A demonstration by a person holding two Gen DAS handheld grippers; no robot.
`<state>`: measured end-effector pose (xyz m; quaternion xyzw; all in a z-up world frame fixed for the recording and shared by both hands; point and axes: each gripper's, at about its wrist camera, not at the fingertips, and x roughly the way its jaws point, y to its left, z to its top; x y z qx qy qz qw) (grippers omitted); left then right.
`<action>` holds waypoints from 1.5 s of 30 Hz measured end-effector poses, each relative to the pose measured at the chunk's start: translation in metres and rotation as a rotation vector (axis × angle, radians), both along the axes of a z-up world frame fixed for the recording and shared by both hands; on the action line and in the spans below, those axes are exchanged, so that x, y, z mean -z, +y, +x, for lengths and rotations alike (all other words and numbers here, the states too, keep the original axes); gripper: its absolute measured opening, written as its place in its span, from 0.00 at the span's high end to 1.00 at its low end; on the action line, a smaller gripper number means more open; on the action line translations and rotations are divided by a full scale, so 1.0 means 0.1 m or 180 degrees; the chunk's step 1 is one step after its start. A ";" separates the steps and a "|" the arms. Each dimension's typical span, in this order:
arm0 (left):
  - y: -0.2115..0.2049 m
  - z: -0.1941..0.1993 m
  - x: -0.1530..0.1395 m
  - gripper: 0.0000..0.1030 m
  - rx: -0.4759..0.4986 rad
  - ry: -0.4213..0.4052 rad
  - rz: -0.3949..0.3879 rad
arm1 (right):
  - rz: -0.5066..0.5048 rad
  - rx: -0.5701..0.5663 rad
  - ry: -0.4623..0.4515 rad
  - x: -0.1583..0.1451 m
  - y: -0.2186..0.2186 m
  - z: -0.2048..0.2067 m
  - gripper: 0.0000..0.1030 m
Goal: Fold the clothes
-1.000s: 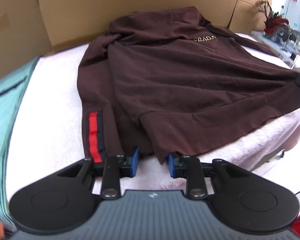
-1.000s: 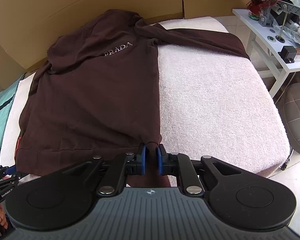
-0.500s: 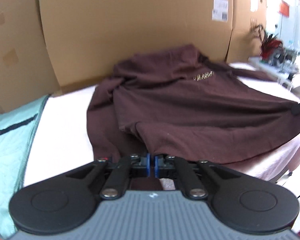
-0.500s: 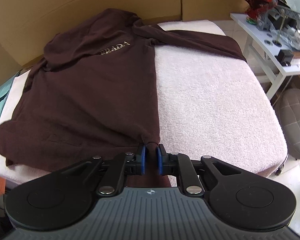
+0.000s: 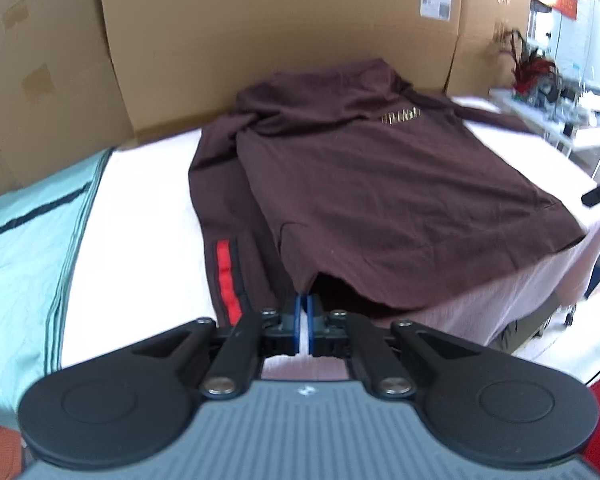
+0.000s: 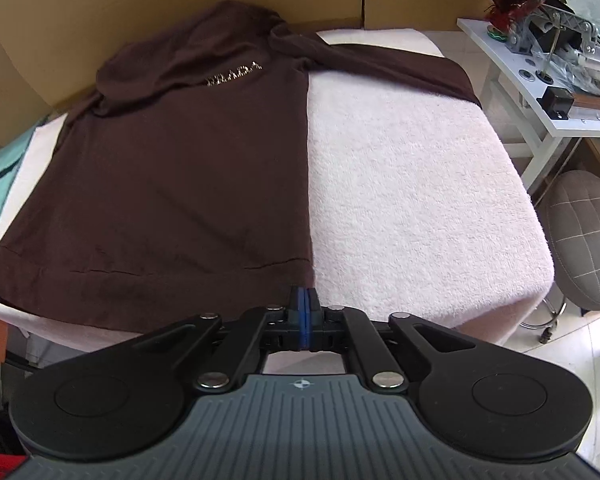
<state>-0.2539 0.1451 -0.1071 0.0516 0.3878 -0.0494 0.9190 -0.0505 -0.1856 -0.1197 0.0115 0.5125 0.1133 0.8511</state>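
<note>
Pinching with the left gripper (image 5: 305, 312): fingers (image 5: 298, 312) pressing together on the near hem corner of the brown shirt (image 5: 380, 200), hem tenting up off the surface (image 5: 140, 220) just beyond the tips. Red stripe (image 5: 226, 276) lying just left of the fingers.

Closing fully with the right gripper (image 6: 304, 312): fingers (image 6: 300, 312) meeting pad to pad, with no cloth showing between them. Other hem corner of the shirt lying flat at the tips; not possible to tell whether a thin edge is caught there.

Shirt spreading ahead of both pairs of fingers, chest lettering far beyond, one sleeve (image 6: 400, 64) trailing to the far right.

Risks from here:
- Lifting with only one corner secured: hem skewing, fold coming out crooked.
- Gripping a single layer at the left fingers: lower layer staying behind, bunching.
- Pulling too fast: thin hem slipping out of the pads.
- Dragging rather than lifting: sleeve wrinkling under the body.

Containers: none taking part. Cardboard boxes (image 5: 280, 40) standing well beyond the shirt, contents hidden.
</note>
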 end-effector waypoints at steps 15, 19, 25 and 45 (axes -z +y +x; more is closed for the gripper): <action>0.07 -0.10 0.09 0.94 -0.0090 0.0199 0.0034 | 0.0111 0.0175 0.0104 -0.02 -0.11 0.09 0.57; 0.06 -0.06 0.06 0.93 -0.0057 0.0185 0.0033 | 0.0149 0.0170 0.0020 -0.07 -0.07 0.13 0.57; 0.13 -0.08 0.07 0.91 -0.0102 0.0221 0.0059 | 0.0116 0.0169 0.0018 -0.06 -0.06 0.17 0.57; 0.04 0.42 0.38 0.65 0.0296 0.0257 0.0249 | -0.0348 -0.0098 -0.0017 0.45 0.26 0.25 0.33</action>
